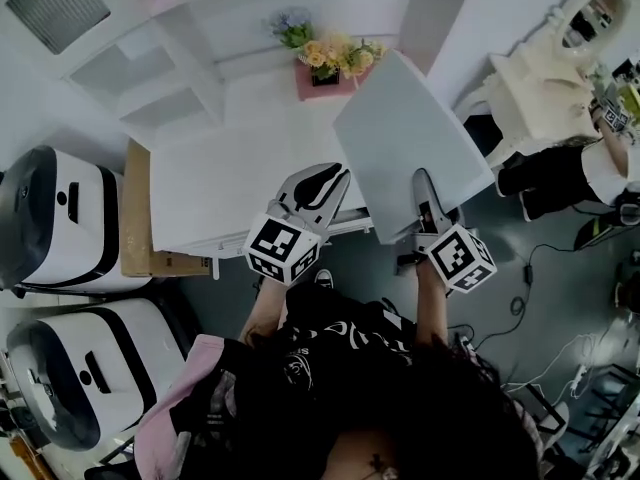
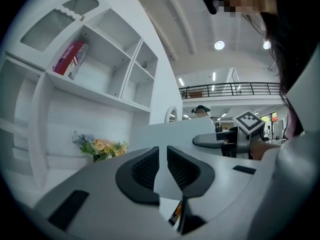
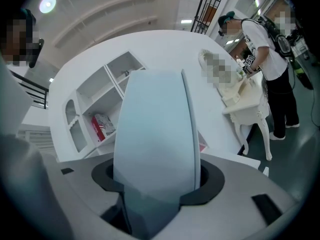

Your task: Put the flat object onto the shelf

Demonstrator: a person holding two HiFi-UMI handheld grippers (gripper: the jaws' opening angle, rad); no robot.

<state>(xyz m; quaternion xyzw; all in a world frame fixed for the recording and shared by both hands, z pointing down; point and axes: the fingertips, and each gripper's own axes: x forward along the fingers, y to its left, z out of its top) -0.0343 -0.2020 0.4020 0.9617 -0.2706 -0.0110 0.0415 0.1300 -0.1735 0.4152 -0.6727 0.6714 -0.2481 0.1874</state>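
Note:
The flat object is a pale grey panel [image 1: 410, 138] held tilted above the right end of the white desk [image 1: 220, 188]. My right gripper [image 1: 420, 175] is shut on its near edge; in the right gripper view the panel [image 3: 152, 119] fills the jaws of the right gripper [image 3: 156, 171]. My left gripper [image 1: 338, 173] hovers just left of the panel, its jaws a narrow slit apart with nothing in them. From the left gripper [image 2: 162, 151] the panel [image 2: 175, 131] lies ahead. The white shelf unit [image 1: 150, 78] [image 2: 100, 69] [image 3: 100, 99] rises behind the desk.
A pink pot of flowers [image 1: 335, 63] [image 2: 102, 148] stands at the desk's back. A red book [image 2: 70, 58] [image 3: 102, 126] leans in a shelf compartment. Two white machines [image 1: 60, 218] and a cardboard box [image 1: 135, 218] stand left. An ornate white table [image 1: 545, 78] and a person [image 3: 265, 49] are right.

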